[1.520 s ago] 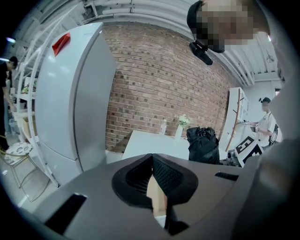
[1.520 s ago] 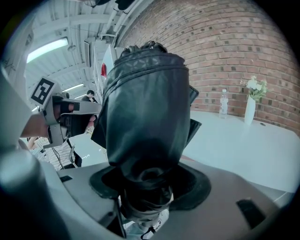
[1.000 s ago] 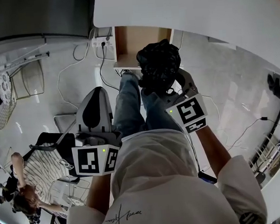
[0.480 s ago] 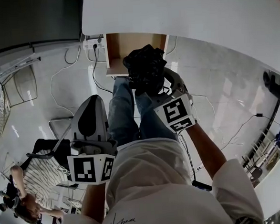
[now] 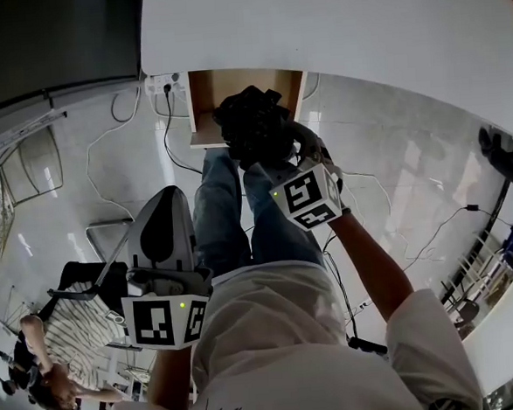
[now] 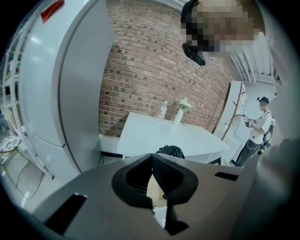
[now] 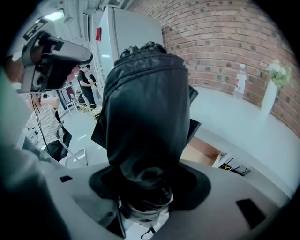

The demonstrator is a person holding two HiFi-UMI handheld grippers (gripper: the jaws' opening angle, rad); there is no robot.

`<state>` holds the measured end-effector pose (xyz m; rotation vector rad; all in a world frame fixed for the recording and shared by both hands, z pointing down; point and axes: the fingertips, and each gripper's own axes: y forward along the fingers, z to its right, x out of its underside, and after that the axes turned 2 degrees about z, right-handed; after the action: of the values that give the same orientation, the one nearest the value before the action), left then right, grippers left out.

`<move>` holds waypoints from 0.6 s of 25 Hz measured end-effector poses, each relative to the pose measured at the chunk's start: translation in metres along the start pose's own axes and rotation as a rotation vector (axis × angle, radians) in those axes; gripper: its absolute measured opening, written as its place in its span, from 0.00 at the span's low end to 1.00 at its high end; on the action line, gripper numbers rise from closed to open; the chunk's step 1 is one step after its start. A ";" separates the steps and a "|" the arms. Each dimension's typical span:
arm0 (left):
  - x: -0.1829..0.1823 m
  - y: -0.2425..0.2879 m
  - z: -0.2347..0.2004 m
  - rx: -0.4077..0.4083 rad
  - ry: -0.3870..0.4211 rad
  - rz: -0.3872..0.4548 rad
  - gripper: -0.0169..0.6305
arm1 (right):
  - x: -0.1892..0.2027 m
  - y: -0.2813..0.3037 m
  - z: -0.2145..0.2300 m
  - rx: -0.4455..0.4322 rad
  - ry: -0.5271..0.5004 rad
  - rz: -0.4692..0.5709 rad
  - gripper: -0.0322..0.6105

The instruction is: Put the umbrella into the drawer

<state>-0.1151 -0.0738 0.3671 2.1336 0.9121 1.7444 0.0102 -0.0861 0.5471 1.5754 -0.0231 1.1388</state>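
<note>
One carrying step was in hand: our right tongs [image 7: 146,197] clamped the black umbrella [image 7: 145,103] right by the open drawer [image 5: 203,94], our left tongs [image 6: 152,159] sat closed on nothing well back from it, and next, we judged, we had to lower and release.

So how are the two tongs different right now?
The right tongs grip the black umbrella; the left tongs are shut on nothing. The right tongs reach toward the open drawer; the left tongs are held back, far from it. Both are closed.
</note>
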 end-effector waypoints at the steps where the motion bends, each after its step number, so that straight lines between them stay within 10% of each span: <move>1: 0.000 -0.001 0.002 -0.001 -0.001 -0.001 0.05 | 0.003 0.001 0.001 0.001 -0.004 -0.008 0.47; 15: 0.011 0.006 0.007 -0.006 -0.032 0.003 0.05 | 0.036 0.026 0.012 0.005 -0.049 -0.091 0.47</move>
<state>-0.1056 -0.0708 0.3770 2.1541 0.8951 1.7065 0.0220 -0.0853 0.5909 1.5925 0.0189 1.0300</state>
